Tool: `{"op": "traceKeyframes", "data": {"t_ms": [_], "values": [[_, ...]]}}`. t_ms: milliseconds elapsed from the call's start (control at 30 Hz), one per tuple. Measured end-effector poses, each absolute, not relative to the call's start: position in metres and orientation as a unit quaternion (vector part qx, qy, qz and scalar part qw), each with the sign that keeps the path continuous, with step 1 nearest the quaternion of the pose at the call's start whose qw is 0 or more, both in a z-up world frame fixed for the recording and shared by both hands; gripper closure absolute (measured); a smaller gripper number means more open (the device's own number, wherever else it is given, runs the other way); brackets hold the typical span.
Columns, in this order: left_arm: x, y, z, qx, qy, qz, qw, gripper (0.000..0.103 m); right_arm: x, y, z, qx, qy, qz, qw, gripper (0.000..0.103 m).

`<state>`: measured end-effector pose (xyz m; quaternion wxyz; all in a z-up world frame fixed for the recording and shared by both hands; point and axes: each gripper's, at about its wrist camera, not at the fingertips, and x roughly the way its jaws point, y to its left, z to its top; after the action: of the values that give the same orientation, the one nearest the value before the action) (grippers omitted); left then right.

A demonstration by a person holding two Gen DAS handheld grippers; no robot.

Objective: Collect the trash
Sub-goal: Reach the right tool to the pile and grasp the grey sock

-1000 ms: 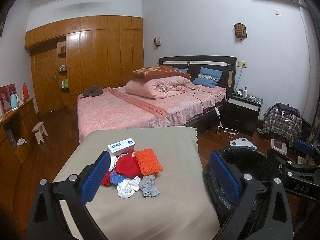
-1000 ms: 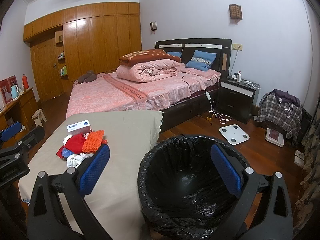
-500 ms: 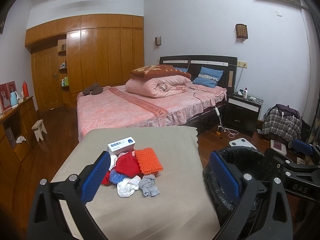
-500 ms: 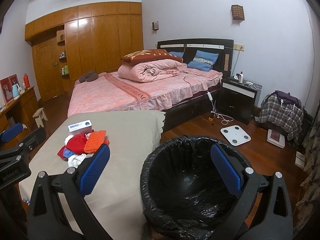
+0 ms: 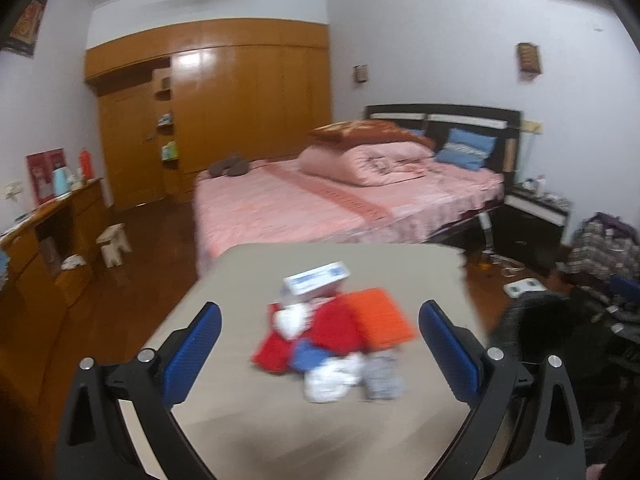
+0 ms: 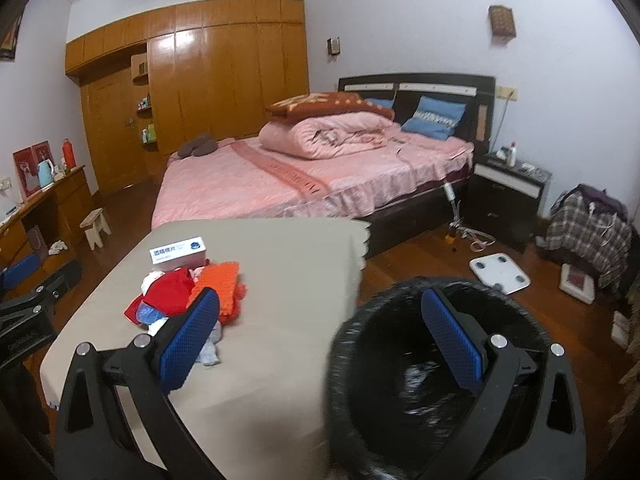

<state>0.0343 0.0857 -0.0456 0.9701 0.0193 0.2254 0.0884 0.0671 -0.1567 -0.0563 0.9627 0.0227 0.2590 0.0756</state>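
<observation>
A small pile of trash lies on the beige-covered table (image 5: 248, 432): a white and blue box (image 5: 318, 278), an orange sponge-like pad (image 5: 378, 322), a red piece (image 5: 332, 330), a crumpled white wad (image 5: 328, 378) and a grey scrap (image 5: 382, 374). My left gripper (image 5: 320, 354) is open and empty, framing the pile from the near side. My right gripper (image 6: 320, 344) is open and empty, between the pile (image 6: 188, 292) and the bin (image 6: 436, 376), a round bin lined with a black bag, right of the table. The box also shows in the right wrist view (image 6: 178, 254).
A bed with pink covers (image 6: 304, 176) stands behind the table. A wooden wardrobe (image 6: 192, 80) fills the back wall. A white scale (image 6: 500, 270) lies on the wood floor. A nightstand (image 6: 508, 200), a plaid-covered heap (image 6: 588, 232) and a small stool (image 6: 96, 226) stand around.
Both grippers have swung left. The pile now sits centred between my left fingers, and the bin has slid to the right in both views. Both stay open.
</observation>
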Motion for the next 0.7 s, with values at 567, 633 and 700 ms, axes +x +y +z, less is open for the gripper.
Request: {"op": "traceKeyframes", "data": {"t_ms": [567,633,700], "values": [[0.085,0.151,-0.137,0.017,0.276,0.106,0.955,0.006,0.137,-0.060,-0.154,-0.030,0.329,0.123,0.936,0.006],[0.087,0.156,-0.144,0.017,0.280,0.108,0.954,0.006,0.142,-0.049,-0.162,-0.032,0.338,0.133,0.931,0.009],[0.091,0.162,-0.149,0.013,0.283,0.110,0.953,0.006,0.146,-0.039,-0.169,-0.033,0.345,0.143,0.927,0.010]]}}
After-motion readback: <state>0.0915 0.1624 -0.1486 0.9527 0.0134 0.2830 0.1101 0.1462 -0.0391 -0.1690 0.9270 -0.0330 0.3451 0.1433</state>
